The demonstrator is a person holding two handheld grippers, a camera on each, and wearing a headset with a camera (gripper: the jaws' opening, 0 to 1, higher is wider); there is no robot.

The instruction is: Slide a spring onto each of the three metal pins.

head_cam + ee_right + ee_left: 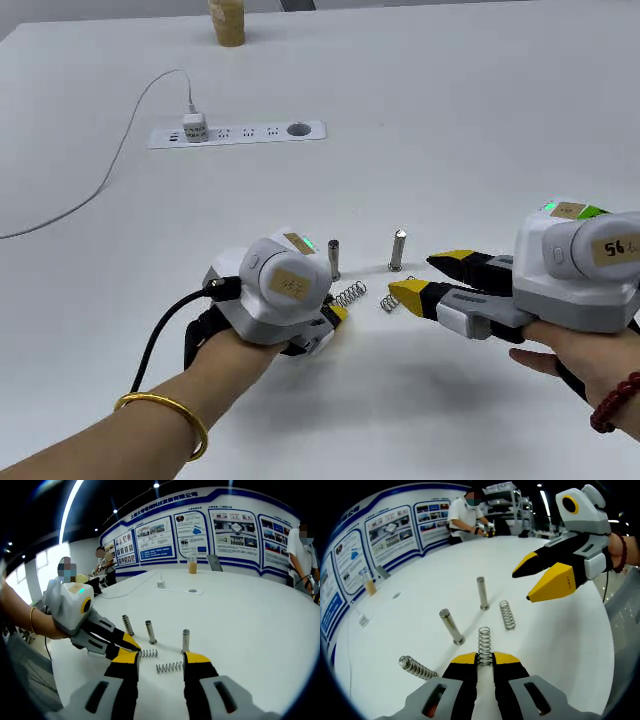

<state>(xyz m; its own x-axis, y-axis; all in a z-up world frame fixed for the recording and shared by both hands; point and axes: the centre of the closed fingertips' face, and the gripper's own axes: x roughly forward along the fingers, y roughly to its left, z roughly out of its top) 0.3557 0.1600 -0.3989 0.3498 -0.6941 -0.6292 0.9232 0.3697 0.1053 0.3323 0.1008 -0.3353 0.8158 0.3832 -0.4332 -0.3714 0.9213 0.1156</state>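
Note:
My left gripper (484, 656) is shut on one end of a spring (484, 641), which sticks out ahead of its yellow tips. That held spring (350, 294) hovers just right of the left gripper (335, 312). Two bare metal pins (334, 258) (398, 250) stand upright on the white table. A third pin (416, 668) wears a spring and sits to the left. A loose spring (389, 300) lies on the table between the grippers. My right gripper (423, 276) is open, its jaws straddling the loose spring (169, 667) from the near side.
A white power strip (238, 132) with a plugged charger and a cable trailing left lies farther back. A cup of brownish drink (228, 22) stands at the far edge. People stand at the table's far end (470, 515).

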